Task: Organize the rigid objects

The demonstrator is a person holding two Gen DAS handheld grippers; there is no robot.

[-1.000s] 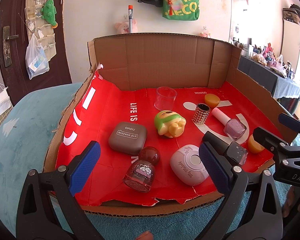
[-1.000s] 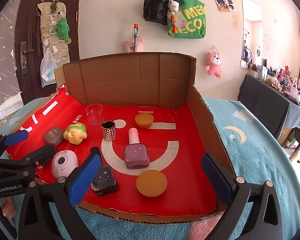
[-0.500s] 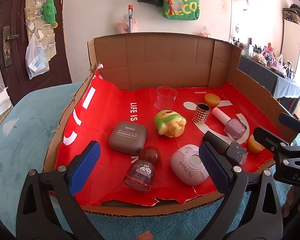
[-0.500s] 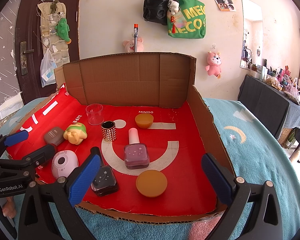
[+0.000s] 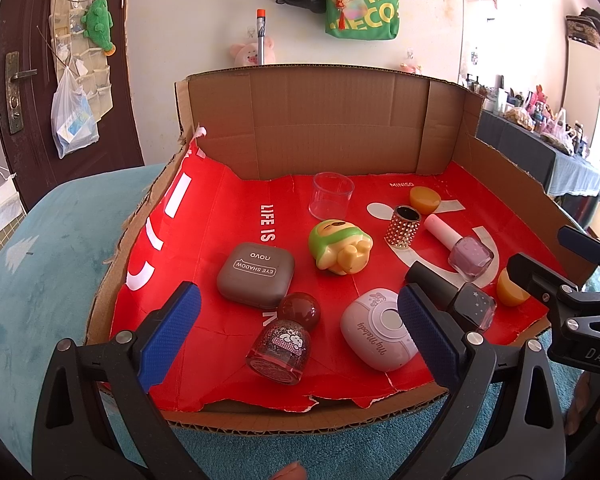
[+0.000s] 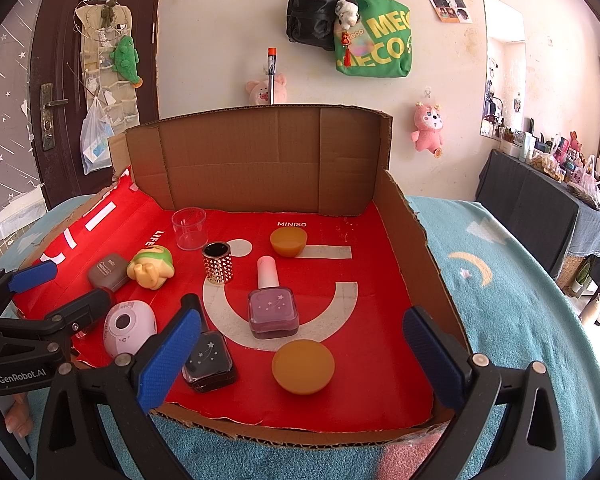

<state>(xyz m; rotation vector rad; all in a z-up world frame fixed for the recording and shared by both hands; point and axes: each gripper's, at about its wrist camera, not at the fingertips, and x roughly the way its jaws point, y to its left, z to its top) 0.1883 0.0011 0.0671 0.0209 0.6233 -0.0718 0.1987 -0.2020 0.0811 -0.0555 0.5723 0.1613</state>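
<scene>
The left hand-held gripper hangs just in front of the near edge of the shallow cardboard tray lined with red printed paper, its blue pads spread wide and holding nothing. The right hand-held gripper hangs the same way at the tray's right front, jaws wide apart and empty.

All the rigid things lie loosely scattered on the red lining: a grey eye-shadow case, a round glittery pink bottle with a dark red ball cap on its side, a pale lilac round compact, a green-and-yellow toy figure, a clear plastic cup, a gold studded tube, a mauve nail-polish bottle with a white cap, a dark starry nail-polish bottle and two orange domes.

Which thing is meant next, and what order is wanted, cannot be told; this scatter could equally be a sorted or an unsorted state. For any pick here, I judge it best to come down square over one item, close the pads across flat, parallel sides, and watch the lying bottles and domes, which may roll or slip.
</scene>
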